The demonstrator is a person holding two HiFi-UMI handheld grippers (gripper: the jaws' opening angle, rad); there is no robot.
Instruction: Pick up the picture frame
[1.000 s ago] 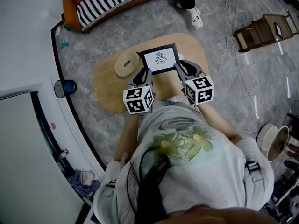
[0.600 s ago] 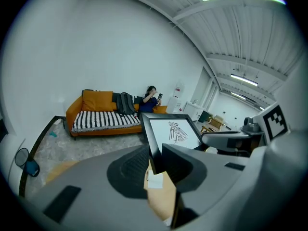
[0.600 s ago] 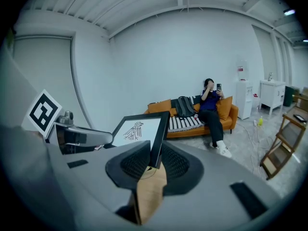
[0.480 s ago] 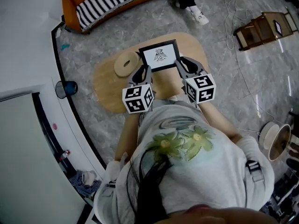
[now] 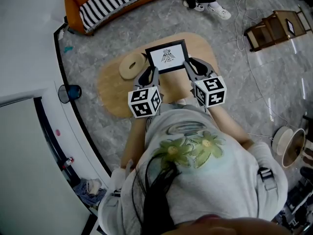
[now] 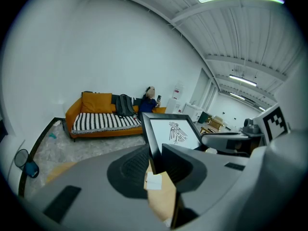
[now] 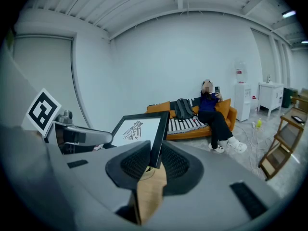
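One frame (image 5: pixel 167 57), tilted above the worktop (image 5: pixel 110 89) toward 12 o'clock. Left gripper (image 5: pixel 148 76) clamped on its 9 o'clock edge, right gripper (image 5: pixel 191 67) on its 3 o'clock edge. Step: lift, seemingly begun. Next: raise both sides evenly, with equal pressure.

Wooden ring (image 5: pixel 128 70) on oval table (image 5: pixel 112 93) — orange sofa (image 5: pixel 72 11) (striped seat) beyond.

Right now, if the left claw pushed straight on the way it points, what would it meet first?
The picture frame: its edge sits pinched between the jaws of the left claw, so nothing else comes first.
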